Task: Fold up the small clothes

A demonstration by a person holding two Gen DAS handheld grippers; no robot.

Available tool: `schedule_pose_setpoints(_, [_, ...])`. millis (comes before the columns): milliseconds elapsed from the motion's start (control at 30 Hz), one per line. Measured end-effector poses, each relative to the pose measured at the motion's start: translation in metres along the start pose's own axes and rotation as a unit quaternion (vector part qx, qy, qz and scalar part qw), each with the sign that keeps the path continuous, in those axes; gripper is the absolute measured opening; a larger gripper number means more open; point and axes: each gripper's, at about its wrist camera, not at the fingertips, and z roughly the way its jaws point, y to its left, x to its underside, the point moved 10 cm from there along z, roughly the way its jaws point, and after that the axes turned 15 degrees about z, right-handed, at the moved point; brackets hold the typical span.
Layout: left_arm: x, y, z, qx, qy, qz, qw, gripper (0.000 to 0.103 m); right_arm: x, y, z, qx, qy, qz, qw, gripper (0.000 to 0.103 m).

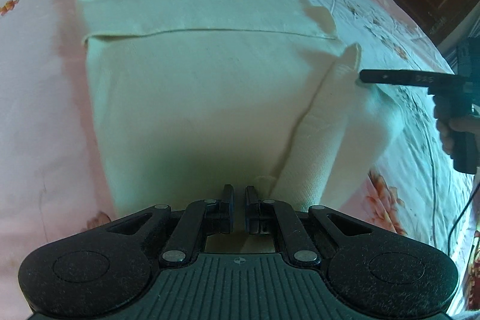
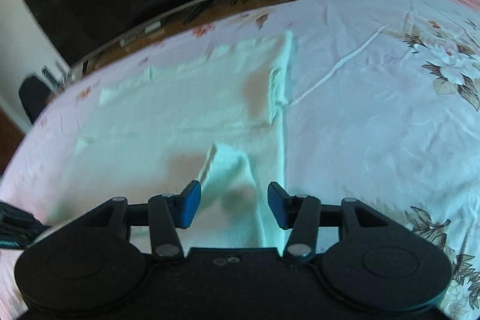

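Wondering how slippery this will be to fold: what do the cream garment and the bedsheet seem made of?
Garment: looks like a soft matte knit, likely cotton or wool; fine ribbed texture shows on the folded sleeve. Bedsheet: thin, smooth woven fabric with a slight sheen and sharp creases, printed with flowers; cotton or polyester, can't tell.

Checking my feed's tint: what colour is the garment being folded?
Cream-white garment, plain; clearest in the left wrist view.

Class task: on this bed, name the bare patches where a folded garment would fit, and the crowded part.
Bare floral sheet lies right of the cream garment, out to the bed's edge. A bare pink strip borders its left side. The garment's right edge is crowded: the right gripper is at the raised sleeve.
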Motion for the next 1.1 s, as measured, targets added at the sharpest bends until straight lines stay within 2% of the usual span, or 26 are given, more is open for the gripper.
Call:
schedule_pose_setpoints(133, [0.008, -0.015, -0.006, 0.012, 0.002, 0.008, 0.9999, 0.005, 0.010, 0.008, 0.001, 0.006, 0.001, -0.027, 1.000, 0.049])
schedule_pose_setpoints(233, [0.014, -0.023, -0.010, 0.004, 0.001, 0.023, 0.9997, 0.008, 0.011, 0.011, -0.003, -0.001, 0.001, -0.028, 1.000, 0.049])
schedule_pose_setpoints(300, [0.016, -0.019, -0.014, -0.009, 0.000, 0.019, 0.9998, 0.028, 0.012, 0.011, -0.006, -0.006, 0.000, -0.021, 1.000, 0.049])
schedule_pose_setpoints(333, [0.017, -0.015, -0.018, -0.020, -0.002, 0.014, 0.9997, 0.055, 0.013, 0.011, -0.007, -0.007, -0.001, -0.018, 1.000, 0.049])
schedule_pose_setpoints(367, [0.016, -0.009, -0.024, -0.042, -0.009, 0.007, 0.9991, 0.097, 0.014, 0.010, -0.008, -0.007, -0.001, -0.015, 1.000, 0.049])
schedule_pose_setpoints(400, [0.014, -0.004, -0.031, -0.065, -0.025, 0.003, 0.9975, 0.101, 0.015, 0.010, -0.009, -0.008, -0.001, -0.013, 1.000, 0.049])
schedule_pose_setpoints(467, [0.010, -0.003, -0.037, -0.067, -0.057, 0.008, 0.9961, 0.103, 0.018, 0.009, -0.010, -0.008, -0.001, -0.011, 1.000, 0.049])
schedule_pose_setpoints(667, [0.016, -0.016, -0.014, -0.021, -0.037, 0.031, 0.9986, 0.103, 0.021, 0.010, -0.012, -0.013, -0.004, -0.001, 1.000, 0.049])
schedule_pose_setpoints(767, [0.014, -0.011, -0.004, -0.006, -0.034, 0.008, 0.9994, 0.103, 0.022, 0.011, -0.015, -0.014, -0.007, -0.002, 1.000, 0.049])
schedule_pose_setpoints(833, [0.011, -0.009, -0.011, 0.031, -0.054, -0.015, 0.9979, 0.103, 0.022, 0.010, -0.016, -0.015, -0.008, 0.000, 1.000, 0.049])
schedule_pose_setpoints(867, [0.009, -0.007, -0.011, 0.066, -0.061, -0.040, 0.9951, 0.103, 0.022, 0.009, -0.017, -0.017, -0.009, 0.002, 1.000, 0.049])
schedule_pose_setpoints(933, [0.009, -0.002, -0.007, 0.105, -0.062, -0.070, 0.9901, 0.103, 0.021, 0.008, -0.019, -0.017, -0.012, 0.005, 1.000, 0.049])
schedule_pose_setpoints(1033, [0.015, 0.015, 0.000, 0.122, -0.056, -0.117, 0.9840, 0.086, 0.020, 0.006, -0.018, -0.017, -0.013, 0.013, 1.000, 0.049])
schedule_pose_setpoints(1100, [0.018, 0.022, -0.001, 0.128, -0.059, -0.148, 0.9788, 0.070, 0.021, 0.007, -0.018, -0.019, -0.012, 0.013, 1.000, 0.050])
